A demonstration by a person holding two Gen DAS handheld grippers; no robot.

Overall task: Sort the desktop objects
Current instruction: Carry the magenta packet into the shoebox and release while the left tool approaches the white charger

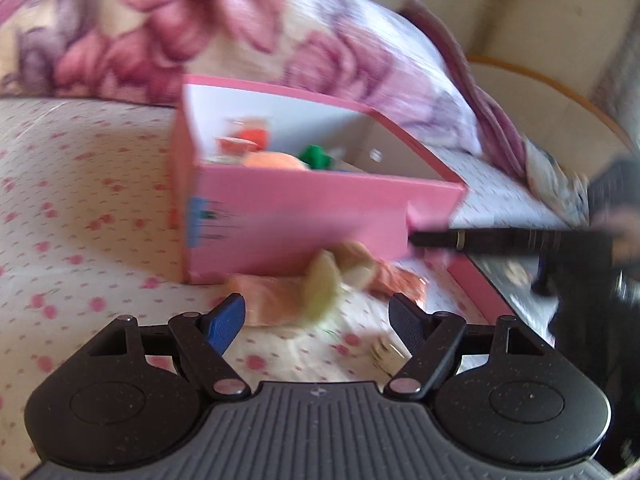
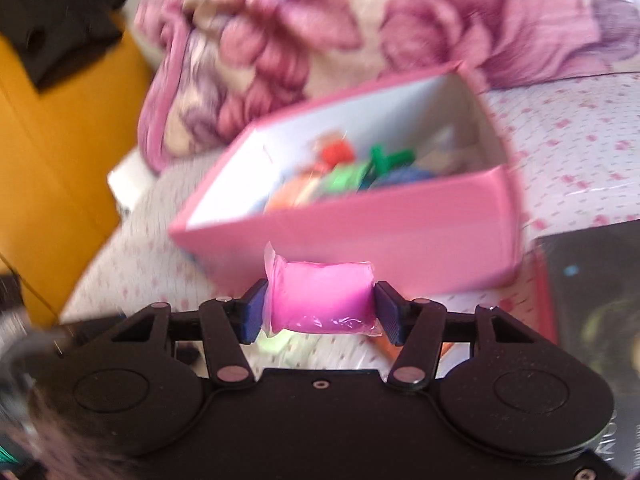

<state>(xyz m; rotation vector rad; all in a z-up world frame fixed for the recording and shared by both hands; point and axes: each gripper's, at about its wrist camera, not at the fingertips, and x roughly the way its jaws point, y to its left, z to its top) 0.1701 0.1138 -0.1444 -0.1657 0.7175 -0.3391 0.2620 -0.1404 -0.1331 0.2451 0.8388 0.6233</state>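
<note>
Left gripper [image 1: 317, 322]: fingers spread wide and holding nothing, low over the flowered bedsheet [image 1: 80, 208], pointed at the loose packets just ahead.

Packets on the sheet [image 1: 320, 284]: a blurred heap of orange and pale green wrapped pieces, lying at the near foot of the box and just beyond the gap between the left fingertips, not touching them. They look light, soft and crinkly; a pinch across the middle of one piece should serve better than a grab at its loose edges.

Box [image 2: 360, 232]: pink outside, white inside, open at the top, standing on the bed in front of the flowered quilt [image 2: 320, 20]. It already holds a jumble of orange, green and blue items, too blurred to name.

Pink packet [image 2: 322, 300]: a plump magenta pillow sealed in clear film, clamped between the two blue pads [image 2: 256, 312] of the right gripper [image 2: 320, 312], one pad on each end. It bulges slightly under the squeeze, so it is probably soft and light; the glossy film may be slippery, and a hard squeeze could burst it.

Position: the packet sits near and below the box's front wall, not yet over the opening.

Far right: a dark printed book or lid [image 2: 592, 300] lies beside the box.
</note>
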